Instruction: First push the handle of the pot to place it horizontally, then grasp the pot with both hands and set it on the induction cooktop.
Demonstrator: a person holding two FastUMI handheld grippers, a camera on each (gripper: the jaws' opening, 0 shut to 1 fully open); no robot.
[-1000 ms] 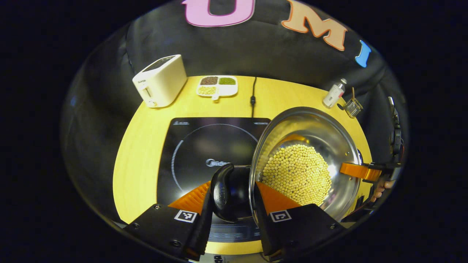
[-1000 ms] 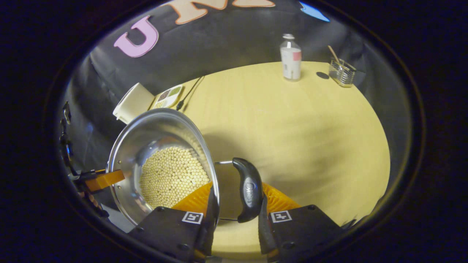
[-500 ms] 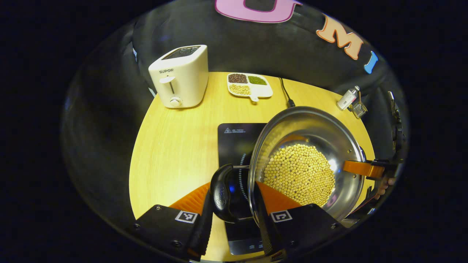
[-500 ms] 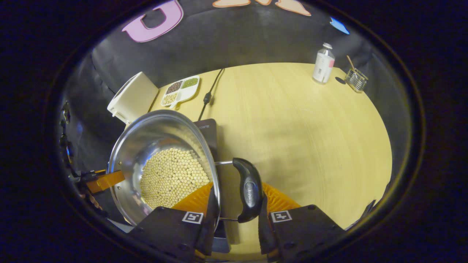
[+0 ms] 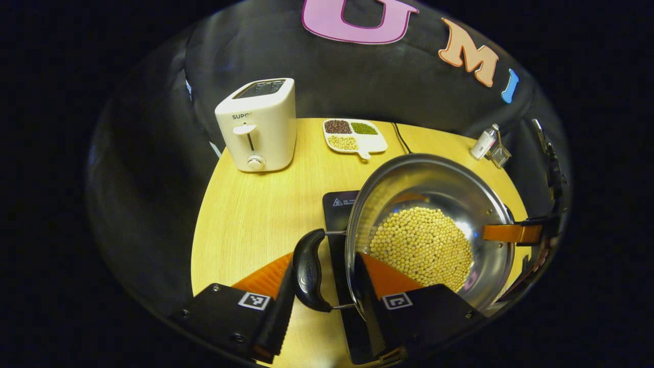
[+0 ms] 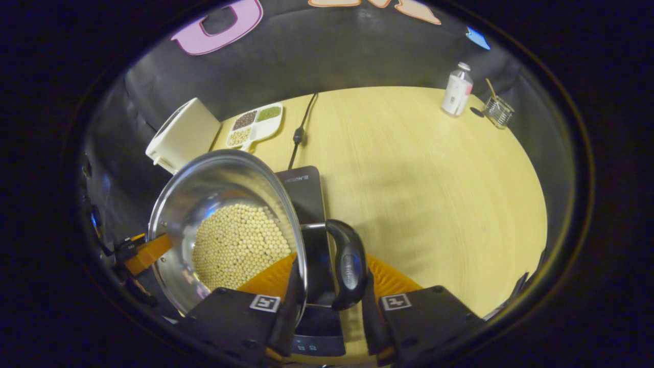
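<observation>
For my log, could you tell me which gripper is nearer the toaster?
Left. The left gripper holds the pot handle on the side facing the toaster; the right gripper holds the far handle, across the pot.

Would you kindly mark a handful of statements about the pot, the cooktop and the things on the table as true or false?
1. The pot holds pale round beans. True.
2. The pot has a lid on. False: it is open, the beans in plain sight.
3. The left hand-held gripper has a finger on either side of the pot's black handle. True.
4. The toaster lies on its side. False: it stands upright at the table's far edge.
5. A divided dish of beans sits beside the toaster. True.
6. The induction cooktop stands next to the bottle. False: the bottle is far off, by the wire holder.
</observation>
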